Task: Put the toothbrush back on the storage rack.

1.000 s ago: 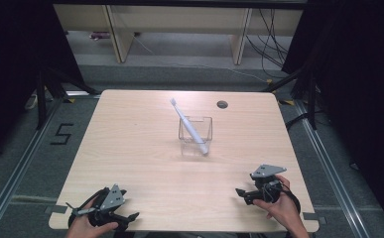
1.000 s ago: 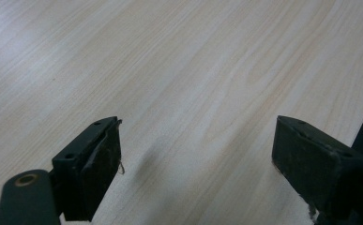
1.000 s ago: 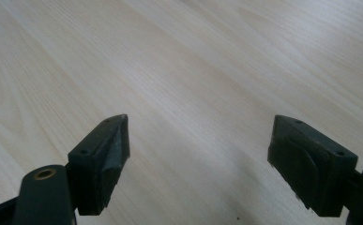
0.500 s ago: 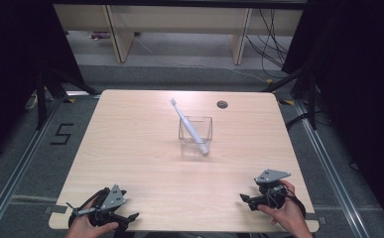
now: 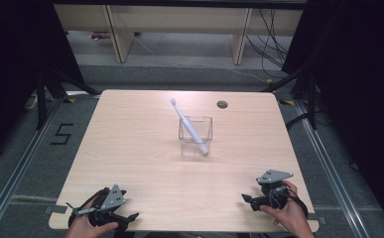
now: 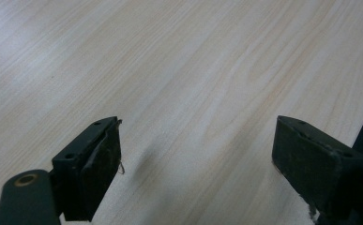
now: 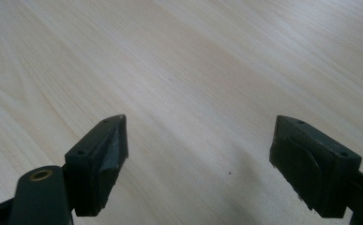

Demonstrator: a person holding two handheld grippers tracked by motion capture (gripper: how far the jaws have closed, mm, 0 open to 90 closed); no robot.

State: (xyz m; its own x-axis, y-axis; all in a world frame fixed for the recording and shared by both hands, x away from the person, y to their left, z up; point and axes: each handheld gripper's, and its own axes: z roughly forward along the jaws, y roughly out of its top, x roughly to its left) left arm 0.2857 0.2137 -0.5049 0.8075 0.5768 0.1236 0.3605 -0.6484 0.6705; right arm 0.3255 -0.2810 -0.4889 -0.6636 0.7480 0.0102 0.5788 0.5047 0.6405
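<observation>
Grippers, left (image 5: 102, 213) and right (image 5: 264, 198), are held wide open and empty at the near table (image 5: 130, 148) edge, well apart from the toothbrush (image 5: 188, 127) propped across the clear cup (image 5: 195, 130); a reach is judged next.

A: Table colour?
B: The table (image 5: 140, 148) is pale wood with fine grain streaks.
A: And the toothbrush?
B: The toothbrush (image 5: 189, 128) is white; its box (image 5: 195, 130) is clear; gripper pads (image 7: 113, 154) black.
</observation>
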